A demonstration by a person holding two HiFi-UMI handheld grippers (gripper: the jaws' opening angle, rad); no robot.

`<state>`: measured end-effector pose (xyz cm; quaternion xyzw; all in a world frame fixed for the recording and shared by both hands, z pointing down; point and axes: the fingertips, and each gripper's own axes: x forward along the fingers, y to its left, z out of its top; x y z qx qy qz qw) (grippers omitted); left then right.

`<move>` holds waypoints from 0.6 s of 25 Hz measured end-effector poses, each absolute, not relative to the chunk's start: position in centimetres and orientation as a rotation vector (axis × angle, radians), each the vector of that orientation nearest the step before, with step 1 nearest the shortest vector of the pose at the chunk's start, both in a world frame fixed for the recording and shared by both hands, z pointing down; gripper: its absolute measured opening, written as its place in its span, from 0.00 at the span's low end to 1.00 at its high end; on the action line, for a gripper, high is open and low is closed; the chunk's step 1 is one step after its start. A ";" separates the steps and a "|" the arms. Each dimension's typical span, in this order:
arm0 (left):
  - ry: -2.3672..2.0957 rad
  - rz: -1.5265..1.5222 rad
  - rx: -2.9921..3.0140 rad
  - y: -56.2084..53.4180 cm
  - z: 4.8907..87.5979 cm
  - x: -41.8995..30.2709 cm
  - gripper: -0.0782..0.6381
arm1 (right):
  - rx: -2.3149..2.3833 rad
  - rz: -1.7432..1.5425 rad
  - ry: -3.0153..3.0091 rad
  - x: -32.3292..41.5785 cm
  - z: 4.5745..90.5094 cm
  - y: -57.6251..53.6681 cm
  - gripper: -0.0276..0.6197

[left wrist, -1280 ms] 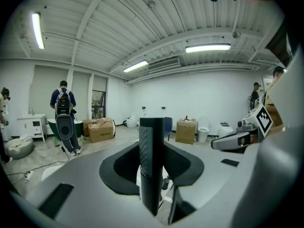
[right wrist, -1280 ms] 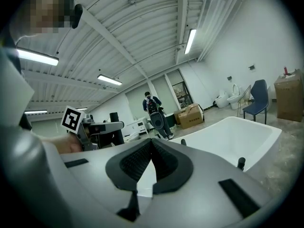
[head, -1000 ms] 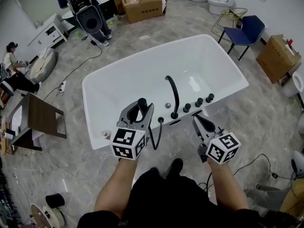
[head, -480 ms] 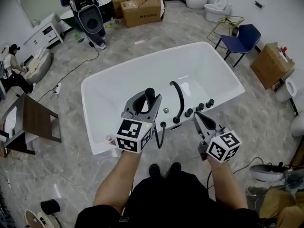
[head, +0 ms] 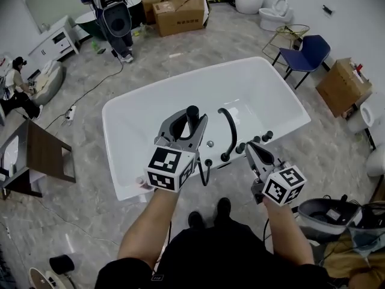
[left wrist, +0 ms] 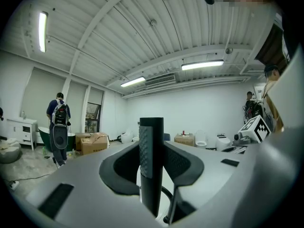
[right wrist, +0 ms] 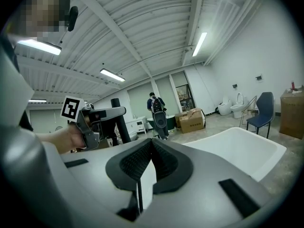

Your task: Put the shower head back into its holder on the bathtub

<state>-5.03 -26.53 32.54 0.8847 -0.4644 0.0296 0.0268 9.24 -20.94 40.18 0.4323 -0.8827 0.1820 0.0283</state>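
Note:
The white bathtub [head: 123, 110] lies below me, and its black deck fittings line the near rim: a curved spout [head: 229, 130] and knobs [head: 258, 139]. My left gripper [head: 187, 120] is shut on the black shower head [head: 192, 117], which stands upright between the pads above the near rim. Its hose [head: 200, 174] hangs down to a black fitting [head: 208, 161] on the rim. In the left gripper view the shower head [left wrist: 151, 165] fills the gap between the pads. My right gripper [head: 249, 148] hovers right of the spout, shut and empty; its own view shows the right gripper [right wrist: 151, 144] with pads meeting.
Cardboard boxes [head: 180, 8] and a person with a backpack [head: 114, 17] are beyond the tub. A blue chair [head: 310, 50] and another box [head: 340, 86] stand at the right. A wooden table [head: 42, 152] and a seated person [head: 15, 83] are at the left.
My left gripper has risen with the shower head and shifted right, further over the tub rim. The right gripper has moved only slightly.

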 end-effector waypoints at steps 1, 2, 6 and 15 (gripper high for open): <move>-1.440 0.090 2.730 -26.7 32.5 -5.4 0.31 | 1.327 0.558 -2.730 8.9 40.1 -21.2 0.07; -1.449 0.089 2.729 -26.9 32.4 -5.7 0.31 | 1.319 0.555 -2.736 8.6 40.2 -21.4 0.07; -1.495 0.089 2.732 -27.8 31.6 -6.1 0.31 | 1.287 0.574 -2.743 8.5 40.6 -22.3 0.07; -1.536 0.107 2.739 -29.6 30.4 -5.3 0.31 | 1.256 0.604 -2.775 9.4 40.6 -25.1 0.07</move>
